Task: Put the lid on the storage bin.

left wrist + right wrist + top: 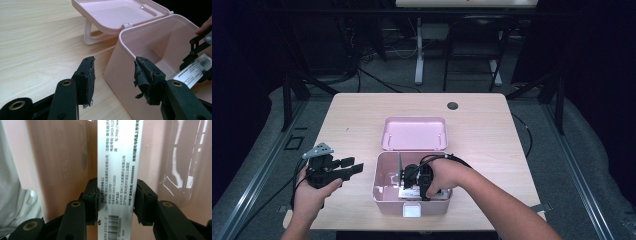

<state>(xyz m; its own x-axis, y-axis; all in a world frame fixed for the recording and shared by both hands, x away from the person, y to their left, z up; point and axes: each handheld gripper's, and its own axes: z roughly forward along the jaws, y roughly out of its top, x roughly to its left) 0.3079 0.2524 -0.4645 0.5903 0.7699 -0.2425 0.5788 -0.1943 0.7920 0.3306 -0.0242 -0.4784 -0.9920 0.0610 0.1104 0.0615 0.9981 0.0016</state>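
Near the table's [362,107] front edge, we clamp our right gripper [116,202] on a white printed box [119,167] inside the pink bin [384,202] — lid [414,132] open behind; left gripper [113,78] gapes empty.

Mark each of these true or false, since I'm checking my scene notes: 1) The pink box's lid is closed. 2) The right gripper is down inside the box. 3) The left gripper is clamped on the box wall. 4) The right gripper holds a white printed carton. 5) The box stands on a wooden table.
1) False: the lid of the pink box lies open behind it.
2) True: right gripper.
3) False: the left gripper is open, beside the box.
4) True: white printed carton.
5) True: wooden table.
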